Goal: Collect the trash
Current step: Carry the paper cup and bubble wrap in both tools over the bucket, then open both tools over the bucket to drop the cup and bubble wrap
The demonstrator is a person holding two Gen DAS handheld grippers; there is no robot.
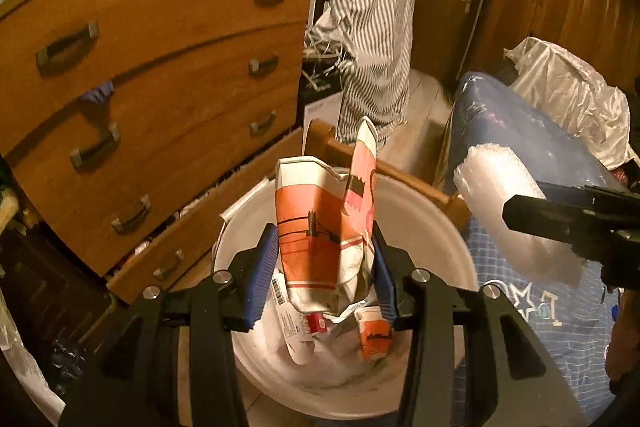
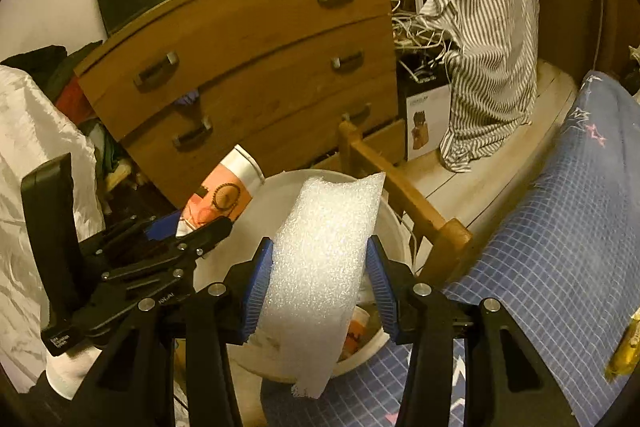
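Now, w/ left gripper (image 1: 325, 279) pinching the crumpled paper bag (image 1: 320, 227) and right gripper (image 2: 320, 287) clamped on foam wrap (image 2: 320, 267), both probably over the white bin (image 1: 432, 227), release only once clear inside the rim.

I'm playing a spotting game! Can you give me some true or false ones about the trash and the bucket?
1. The left gripper holds an orange and white paper bag. True.
2. The right gripper holds a glass bottle. False: it holds white foam wrap.
3. The bucket is white. True.
4. The bucket is empty. False: paper trash already lies inside.
5. The dresser is metal. False: it is wood.
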